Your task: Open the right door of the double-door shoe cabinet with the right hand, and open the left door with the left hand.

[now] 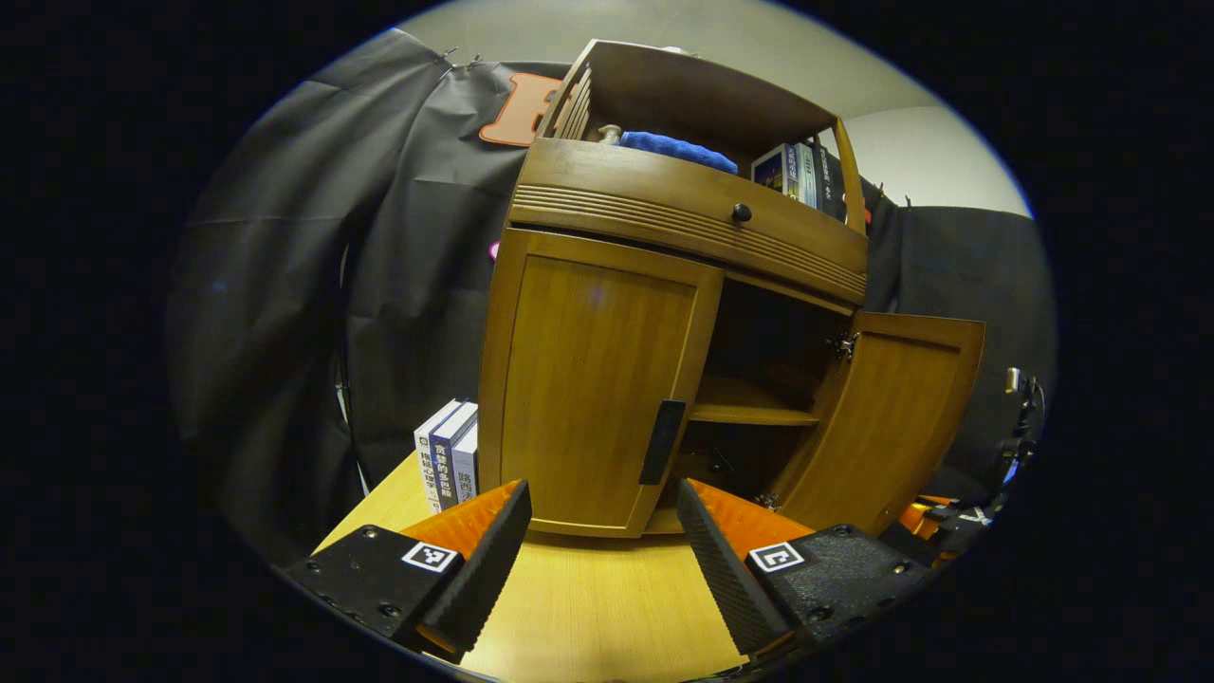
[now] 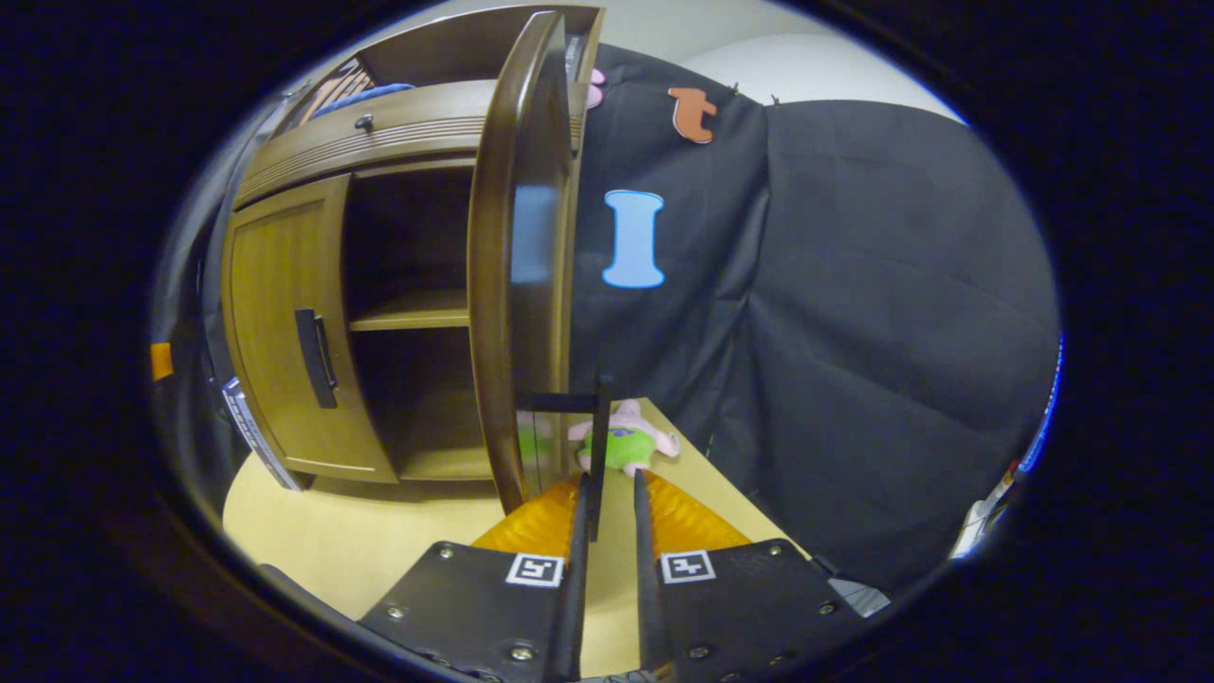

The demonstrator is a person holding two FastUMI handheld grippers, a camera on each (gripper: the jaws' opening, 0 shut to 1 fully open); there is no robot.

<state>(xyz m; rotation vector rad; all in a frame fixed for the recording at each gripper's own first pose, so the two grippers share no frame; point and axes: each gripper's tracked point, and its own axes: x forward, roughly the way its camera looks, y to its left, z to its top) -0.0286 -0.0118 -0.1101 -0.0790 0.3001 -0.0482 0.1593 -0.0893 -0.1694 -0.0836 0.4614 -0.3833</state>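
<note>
Two doors of the shoe cabinet [image 1: 664, 285] stand in different states. In the left gripper view we see the left door [image 1: 593, 389] shut, flat against the cabinet front, with its black handle [image 1: 661, 441] at the inner edge. The right door [image 1: 892, 417] is swung out wide, and behind it the inner shelf [image 1: 749, 403] shows. The left gripper [image 1: 604, 517] hangs in front of the left door with its fingers spread wide apart and nothing between them. The handle lies just above and between the two fingertips, a little toward the right one, and we see a gap between it and them.

In the right gripper view we look at the right door [image 2: 517, 266] almost edge-on, standing upright just ahead of the right gripper [image 2: 607, 493]. The fingers are drawn close together, and the thin black handle [image 2: 599, 446] of this door stands between them. Both fingers seem to press on it, though the gap is very narrow. Beyond the door a pink and green soft toy [image 2: 626, 441] lies on the pale wooden table [image 2: 379, 541]. Some books [image 1: 448, 455] stand left of the cabinet, and a blue cloth [image 1: 678, 149] lies on its top shelf.
</note>
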